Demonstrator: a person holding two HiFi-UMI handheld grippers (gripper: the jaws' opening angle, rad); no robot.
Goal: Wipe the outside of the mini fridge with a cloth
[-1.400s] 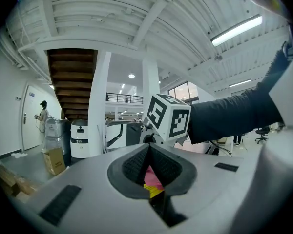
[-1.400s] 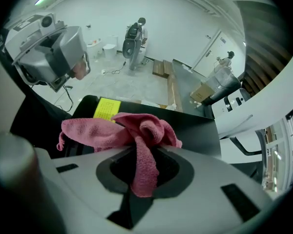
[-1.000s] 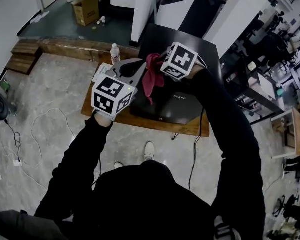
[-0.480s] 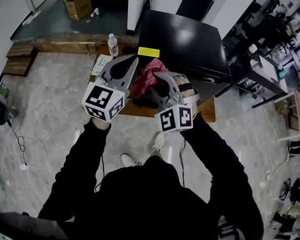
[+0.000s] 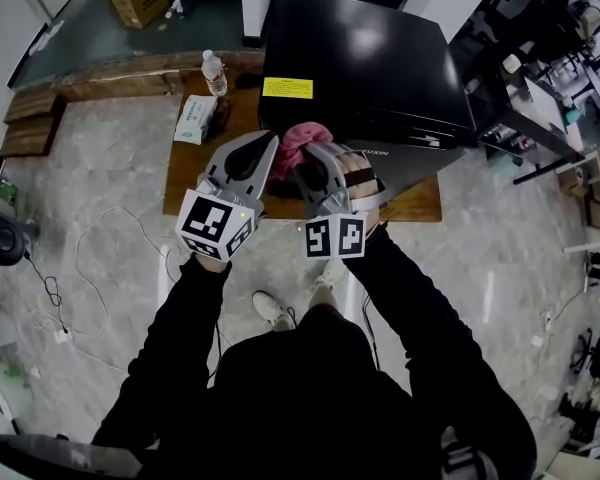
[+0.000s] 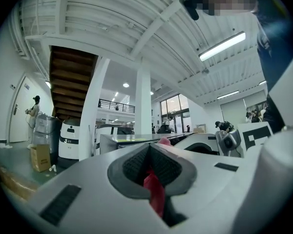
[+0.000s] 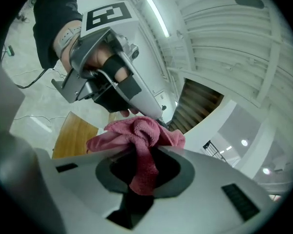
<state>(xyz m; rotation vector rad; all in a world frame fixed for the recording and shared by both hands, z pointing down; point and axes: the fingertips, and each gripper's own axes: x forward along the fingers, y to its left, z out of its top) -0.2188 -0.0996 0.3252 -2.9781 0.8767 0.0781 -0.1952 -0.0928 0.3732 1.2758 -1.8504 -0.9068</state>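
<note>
lettering on mini fridge point(image 5: 360, 68) unreadable

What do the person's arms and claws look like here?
The left claw and right claw are light grey moulded shells with dark ribbed pads. Each carries a white cube of black square markers. Long black sleeves cover both arms.
</note>
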